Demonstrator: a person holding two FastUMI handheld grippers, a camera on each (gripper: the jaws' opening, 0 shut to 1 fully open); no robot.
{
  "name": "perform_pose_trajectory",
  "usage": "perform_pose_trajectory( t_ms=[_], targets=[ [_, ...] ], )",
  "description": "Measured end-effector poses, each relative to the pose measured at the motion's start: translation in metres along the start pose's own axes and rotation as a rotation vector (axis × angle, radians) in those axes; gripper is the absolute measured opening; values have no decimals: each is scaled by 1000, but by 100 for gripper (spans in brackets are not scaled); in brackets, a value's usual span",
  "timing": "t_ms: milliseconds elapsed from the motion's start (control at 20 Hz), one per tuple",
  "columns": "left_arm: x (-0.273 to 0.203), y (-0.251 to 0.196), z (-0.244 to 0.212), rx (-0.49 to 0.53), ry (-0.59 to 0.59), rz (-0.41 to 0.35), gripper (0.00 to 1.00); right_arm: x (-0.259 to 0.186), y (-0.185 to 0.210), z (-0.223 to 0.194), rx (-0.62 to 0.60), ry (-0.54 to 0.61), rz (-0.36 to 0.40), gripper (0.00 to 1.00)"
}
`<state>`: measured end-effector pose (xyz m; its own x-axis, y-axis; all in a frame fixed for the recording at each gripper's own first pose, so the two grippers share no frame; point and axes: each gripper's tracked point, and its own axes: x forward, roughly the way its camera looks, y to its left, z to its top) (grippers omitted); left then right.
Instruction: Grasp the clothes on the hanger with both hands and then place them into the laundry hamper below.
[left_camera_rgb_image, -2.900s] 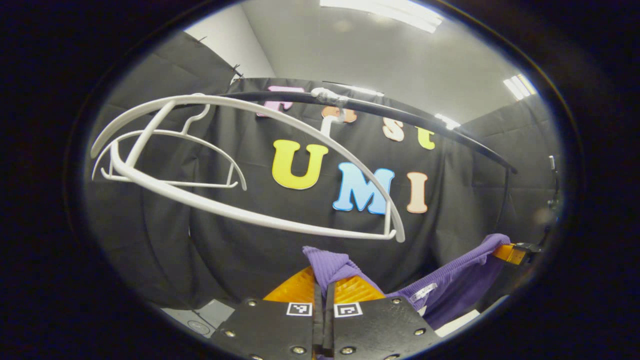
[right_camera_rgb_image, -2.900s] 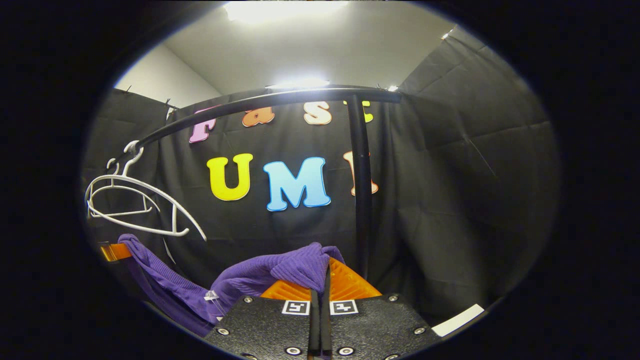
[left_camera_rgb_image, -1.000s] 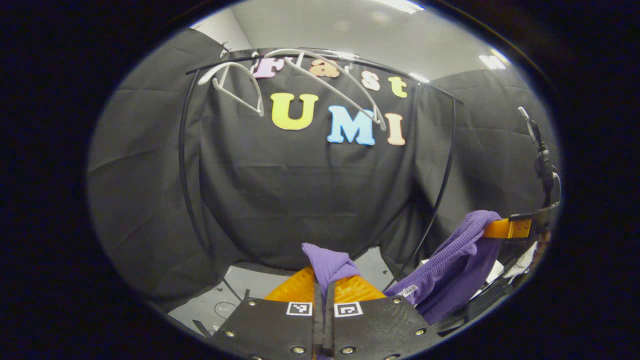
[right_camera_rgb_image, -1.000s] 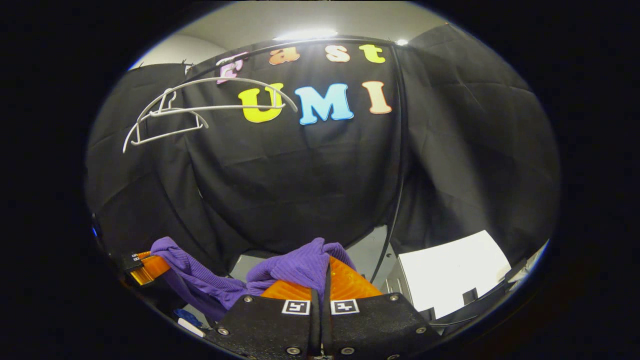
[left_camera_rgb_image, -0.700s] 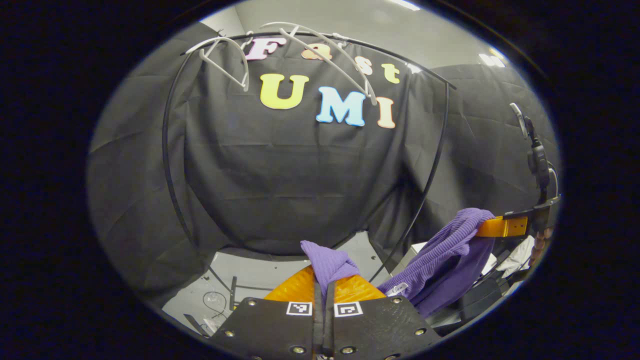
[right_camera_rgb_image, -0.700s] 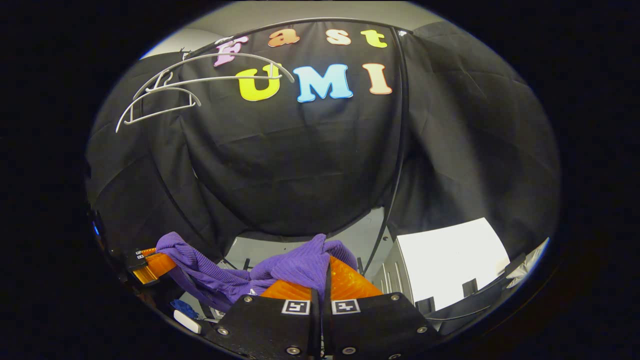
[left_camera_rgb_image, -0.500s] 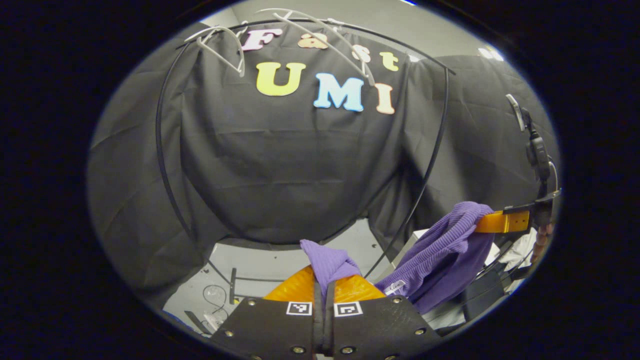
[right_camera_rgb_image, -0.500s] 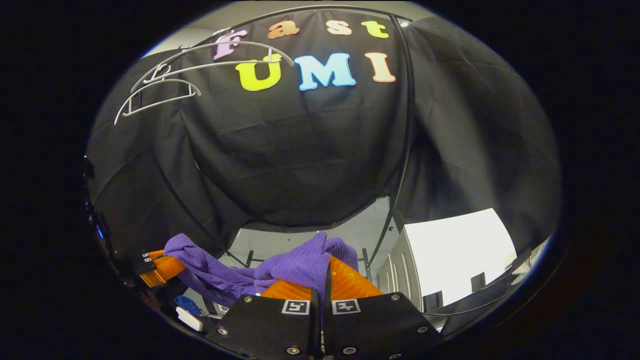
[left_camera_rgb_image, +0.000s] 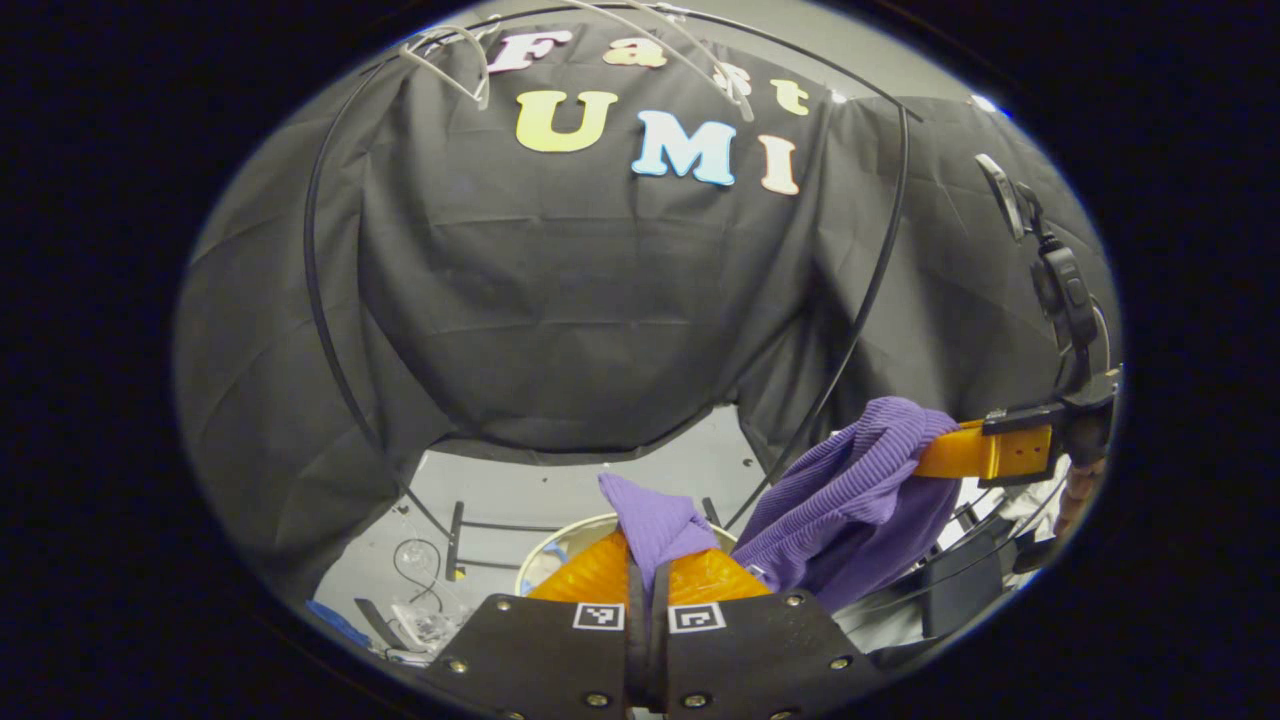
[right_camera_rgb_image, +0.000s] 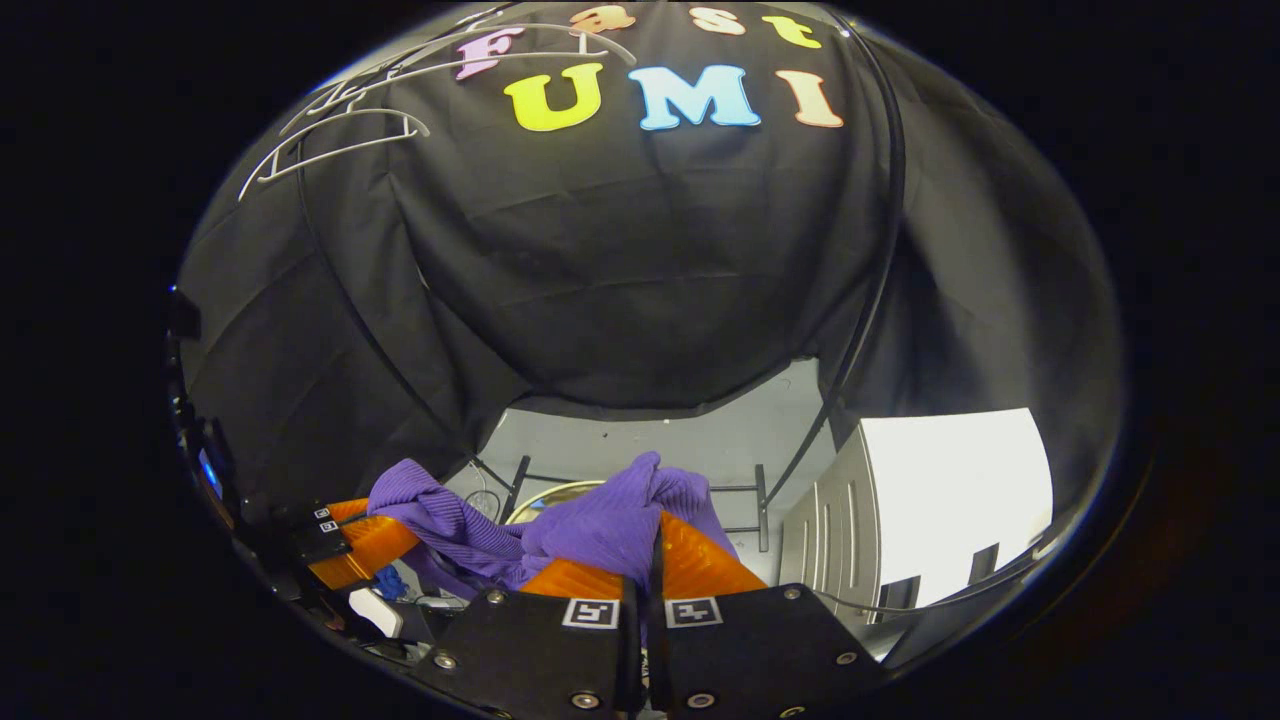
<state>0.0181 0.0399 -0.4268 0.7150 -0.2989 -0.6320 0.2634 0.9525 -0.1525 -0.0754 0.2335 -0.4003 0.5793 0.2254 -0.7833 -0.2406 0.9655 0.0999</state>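
Observation:
A purple ribbed garment (left_camera_rgb_image: 850, 490) hangs between my two grippers. My left gripper (left_camera_rgb_image: 647, 560) is shut on one bunched end of it at the bottom of the left gripper view. My right gripper (right_camera_rgb_image: 652, 560) is shut on the other end (right_camera_rgb_image: 600, 520) in the right gripper view. Each view also shows the other gripper farther off: the right gripper (left_camera_rgb_image: 925, 458) at the right, the left gripper (right_camera_rgb_image: 395, 522) at the lower left, both pinching the cloth. The round pale rim of the hamper (left_camera_rgb_image: 560, 532) peeks out below the garment, as does the hamper rim (right_camera_rgb_image: 545, 495). Bare white hangers (right_camera_rgb_image: 330, 130) hang high on the rail.
A black clothes rack (left_camera_rgb_image: 320, 300) frames the black cloth wall, with its feet on the grey floor (left_camera_rgb_image: 520, 490). A white cabinet (right_camera_rgb_image: 930, 500) stands at the right. Cables and small clutter (left_camera_rgb_image: 420, 620) lie on the floor at the left.
Both grippers have sunk lower with the garment; the hangers and rail have slid up toward the top of both views. The floor and the hamper's rim have come into sight.

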Motion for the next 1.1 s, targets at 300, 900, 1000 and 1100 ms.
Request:
perform_pose_trajectory(
  t_ms=[300, 900, 1000, 1100],
  targets=[
    [13, 15, -1, 32, 25, -37, 1, 5, -3, 0, 20, 15, -28, 3],
    [18, 46, -18, 70, 121, 49, 7, 17, -3, -29, 15, 137, -10, 16],
    [21, 46, -25, 45, 141, 43, 8, 17, 3, -38, 21, 158, 12, 31],
    [21, 44, -24, 33, 134, 29, 25, 14, 6, -50, 43, 191, 37, 65]
  ],
)
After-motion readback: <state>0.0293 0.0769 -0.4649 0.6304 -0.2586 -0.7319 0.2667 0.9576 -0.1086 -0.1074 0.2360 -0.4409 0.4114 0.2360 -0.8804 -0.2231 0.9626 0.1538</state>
